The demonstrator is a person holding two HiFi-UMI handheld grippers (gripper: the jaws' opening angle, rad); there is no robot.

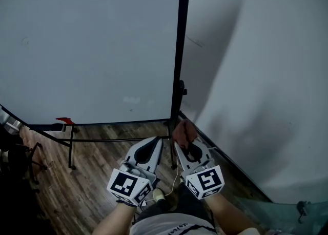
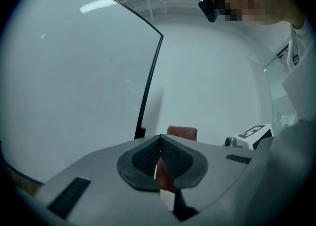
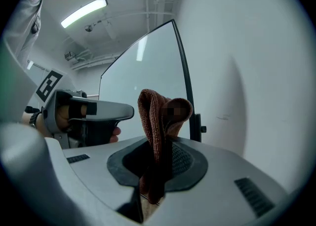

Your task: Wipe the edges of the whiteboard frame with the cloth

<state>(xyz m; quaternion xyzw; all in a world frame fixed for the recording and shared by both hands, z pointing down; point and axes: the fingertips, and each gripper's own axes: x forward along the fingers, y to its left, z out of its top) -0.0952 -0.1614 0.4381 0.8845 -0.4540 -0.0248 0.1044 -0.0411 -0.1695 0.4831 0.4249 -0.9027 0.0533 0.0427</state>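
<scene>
Brown cloth (image 1: 184,130) pinched in the right gripper (image 1: 185,145), the nearer tool, faces the upright frame edge (image 1: 181,49) at 12 o'clock; left gripper (image 1: 155,144) idles, jaws together.

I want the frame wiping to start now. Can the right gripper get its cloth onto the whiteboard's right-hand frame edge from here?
Probably yes. The right gripper, shut on the brown cloth, sits close to the lower end of the black frame edge, and nothing stands between them.
</scene>
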